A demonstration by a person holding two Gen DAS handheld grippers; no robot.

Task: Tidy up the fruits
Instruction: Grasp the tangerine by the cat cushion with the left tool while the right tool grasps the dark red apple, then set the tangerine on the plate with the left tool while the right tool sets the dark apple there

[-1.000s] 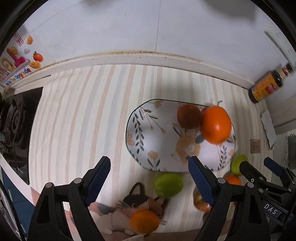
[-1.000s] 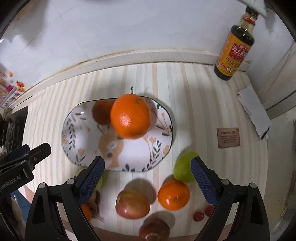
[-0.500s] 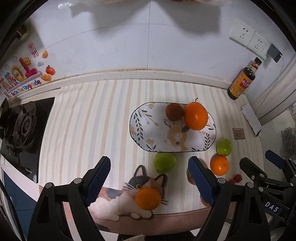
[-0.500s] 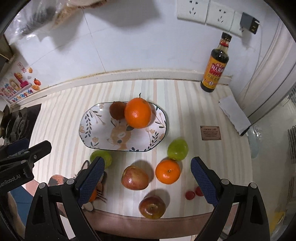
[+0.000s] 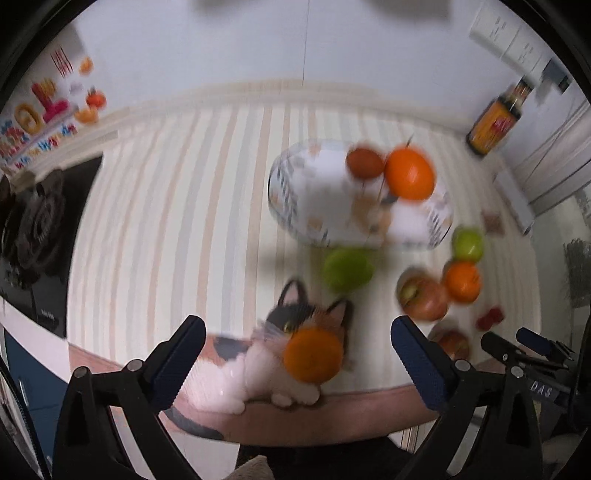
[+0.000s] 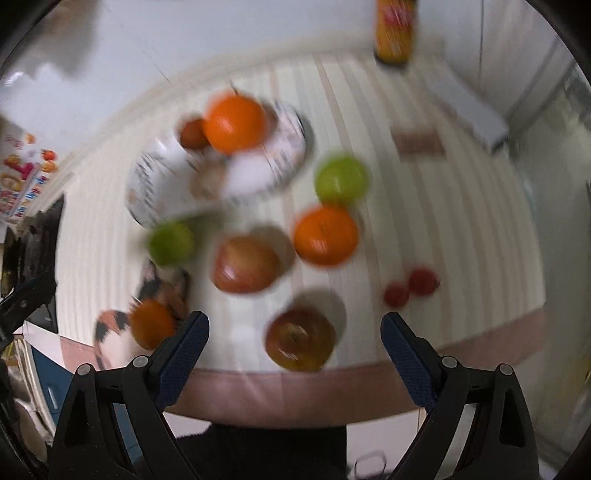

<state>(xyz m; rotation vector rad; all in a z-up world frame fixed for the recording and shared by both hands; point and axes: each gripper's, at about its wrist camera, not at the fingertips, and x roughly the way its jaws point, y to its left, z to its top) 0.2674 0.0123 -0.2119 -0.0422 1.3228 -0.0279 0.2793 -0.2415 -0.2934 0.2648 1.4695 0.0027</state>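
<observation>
Both views are motion-blurred. A patterned oval plate (image 5: 325,206) (image 6: 155,177) holds a large orange (image 5: 409,172) (image 6: 235,122) and a brown fruit (image 5: 365,163) (image 6: 192,134). On the striped table lie two green apples (image 6: 341,179) (image 6: 170,243), an orange (image 6: 325,235), two red apples (image 6: 245,264) (image 6: 300,339) and two small red fruits (image 6: 410,287). Another orange (image 5: 312,355) rests on a toy cat (image 5: 266,365). My left gripper (image 5: 297,363) is open, above the cat. My right gripper (image 6: 293,349) is open, above the near red apple.
A sauce bottle (image 5: 496,120) (image 6: 393,31) stands at the back right by the wall. A black stove (image 5: 33,229) is at the left. A small brown card (image 6: 417,143) and a white cloth (image 6: 469,110) lie at the right. The table's front edge is close below both grippers.
Both grippers have dropped lower toward the front fruits and tilted; the fruit looks larger and blurred. Both stay open and empty. No fruit has moved.
</observation>
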